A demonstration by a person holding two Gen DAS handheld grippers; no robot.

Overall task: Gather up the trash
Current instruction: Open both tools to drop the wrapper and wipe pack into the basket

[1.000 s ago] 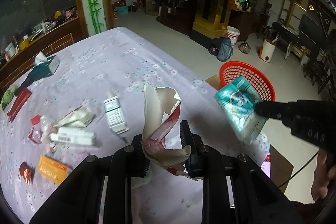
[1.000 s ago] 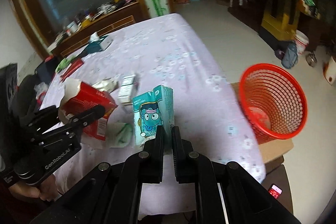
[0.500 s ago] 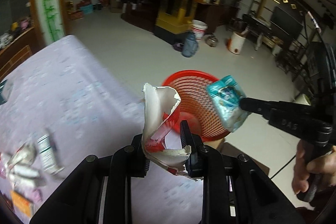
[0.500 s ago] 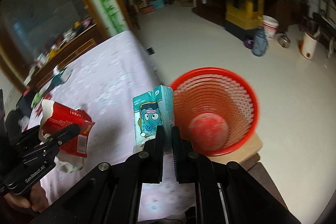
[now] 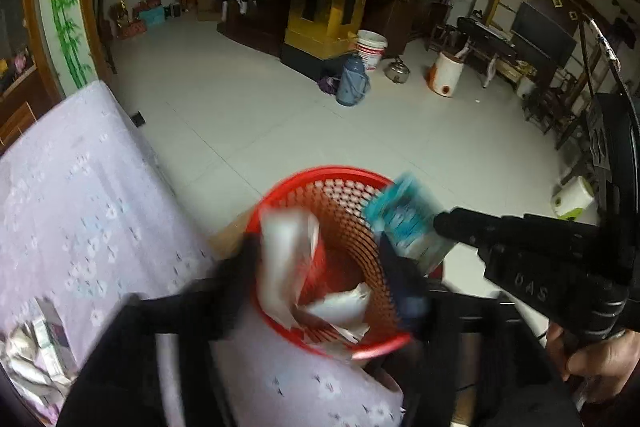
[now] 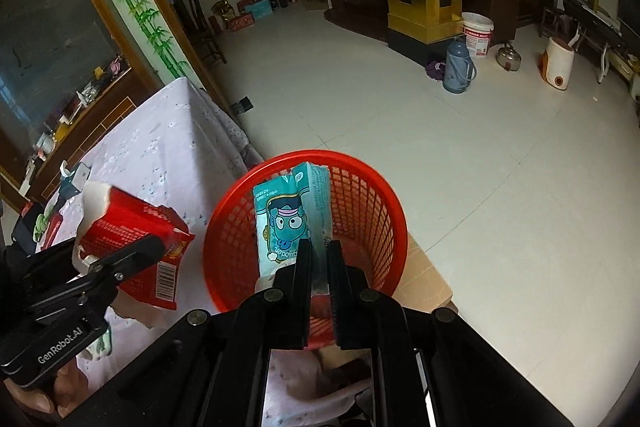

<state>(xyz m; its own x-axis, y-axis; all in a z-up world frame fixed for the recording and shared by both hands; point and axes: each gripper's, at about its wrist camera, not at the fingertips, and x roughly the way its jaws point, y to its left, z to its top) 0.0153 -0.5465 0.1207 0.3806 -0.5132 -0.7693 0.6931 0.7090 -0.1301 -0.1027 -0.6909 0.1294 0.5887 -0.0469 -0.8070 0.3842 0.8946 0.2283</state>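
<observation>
A red mesh basket stands on a cardboard box beside the table's end. Over its near left part my left gripper is blurred and its jaws are opening. A torn red-and-white carton hangs between them, against the left finger and well apart from the right one. Above the basket's mouth, my right gripper is shut on the lower edge of an upright teal drink carton. Crumpled white scraps lie inside the basket.
The table with a lilac flowered cloth lies to the left, with several wrappers at its near left. The basket's cardboard box juts out right. A blue thermos and a white bucket stand far off on the tiled floor.
Both grippers have swung from over the table to over the red basket. The left jaws have spread and let go of the torn carton. The right one still grips the teal carton.
</observation>
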